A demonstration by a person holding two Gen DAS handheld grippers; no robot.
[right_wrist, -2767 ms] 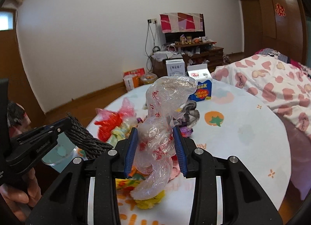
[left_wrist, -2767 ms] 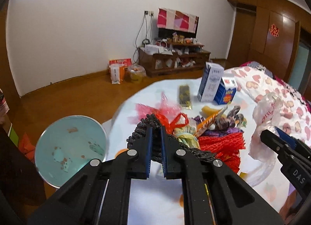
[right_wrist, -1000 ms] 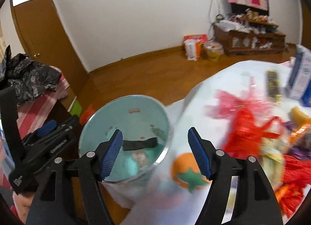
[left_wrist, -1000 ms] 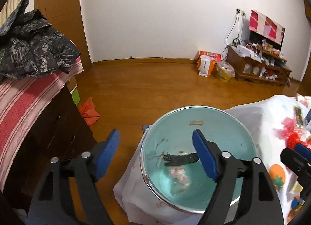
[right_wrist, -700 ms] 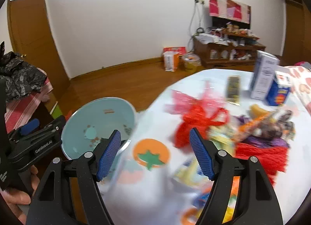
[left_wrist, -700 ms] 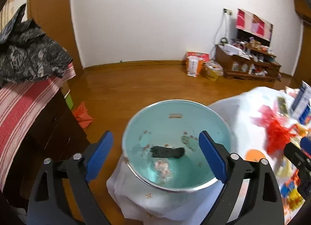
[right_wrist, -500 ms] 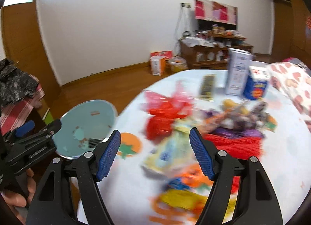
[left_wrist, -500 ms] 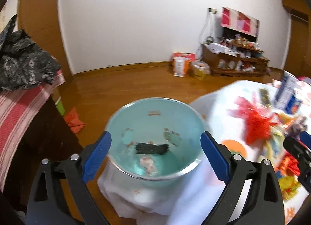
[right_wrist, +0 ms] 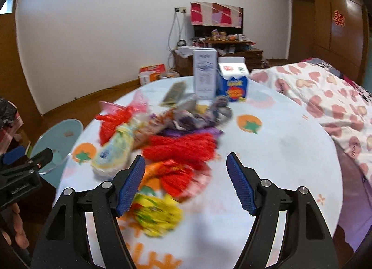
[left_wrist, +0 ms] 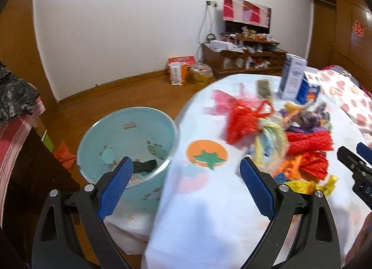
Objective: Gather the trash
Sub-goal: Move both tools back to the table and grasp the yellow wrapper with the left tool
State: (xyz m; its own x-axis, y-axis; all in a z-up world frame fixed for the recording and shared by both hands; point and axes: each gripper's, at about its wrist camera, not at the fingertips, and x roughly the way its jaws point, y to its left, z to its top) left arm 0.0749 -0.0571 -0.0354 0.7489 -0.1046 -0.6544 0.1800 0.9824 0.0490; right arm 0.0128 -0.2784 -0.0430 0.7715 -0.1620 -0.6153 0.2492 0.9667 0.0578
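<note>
A pale blue bin stands left of the round table and holds a dark net scrap. A pile of trash lies on the table: a red bag, a red net, a yellow wrapper, a pale yellow bag. My left gripper is open and empty, over the table edge beside the bin. My right gripper is open and empty, just above the pile's near side. The bin also shows in the right wrist view.
Two cartons and a dark flat packet stand at the table's far side. A heart-patterned blanket lies to the right. A dark cabinet with striped cloth is left of the bin.
Both grippers dropped their loads in the bin, the net scrap and the plastic bag, and opened. Both have swung right from the bin toward the trash pile on the table.
</note>
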